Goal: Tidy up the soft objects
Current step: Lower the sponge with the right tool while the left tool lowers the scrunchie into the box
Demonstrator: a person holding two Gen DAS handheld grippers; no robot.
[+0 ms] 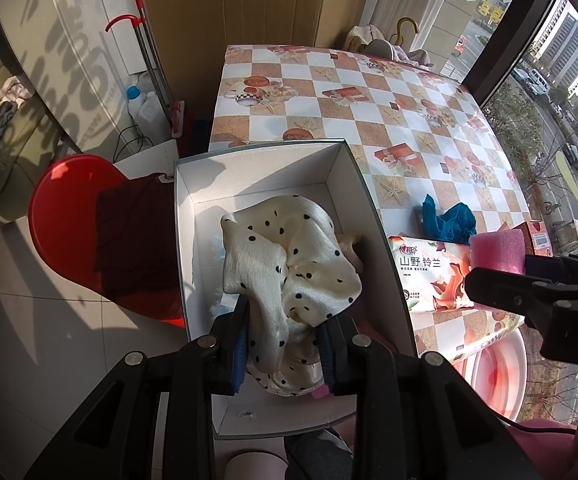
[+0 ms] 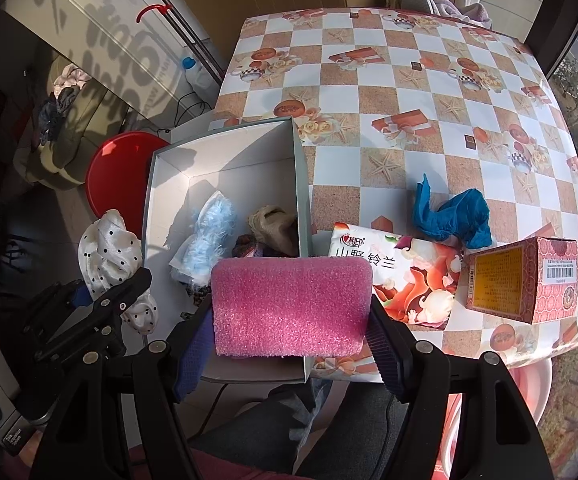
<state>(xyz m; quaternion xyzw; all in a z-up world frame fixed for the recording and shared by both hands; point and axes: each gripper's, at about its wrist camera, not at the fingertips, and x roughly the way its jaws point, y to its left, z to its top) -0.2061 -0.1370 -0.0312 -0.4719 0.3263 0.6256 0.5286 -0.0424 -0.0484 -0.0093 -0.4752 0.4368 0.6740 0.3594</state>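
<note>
My left gripper [image 1: 285, 344] is shut on a white cloth with black dots [image 1: 289, 264] and holds it over the open white box [image 1: 257, 172]. In the right wrist view the cloth [image 2: 109, 264] hangs at the box's left side. My right gripper [image 2: 289, 332] is shut on a pink foam sponge [image 2: 291, 306], held above the near right corner of the box [image 2: 225, 152]. The sponge also shows in the left wrist view [image 1: 497, 250]. Inside the box lie a fluffy light-blue item [image 2: 209, 236] and a beige soft item [image 2: 273, 226]. A blue cloth [image 2: 453, 216] lies crumpled on the table.
A tissue pack [image 2: 397, 276] and a red patterned carton [image 2: 525, 280] lie near the checkered table's [image 2: 409, 120] front edge. A red stool [image 1: 73, 216] with a dark cloth stands left of the box. A mop leans against the far wall.
</note>
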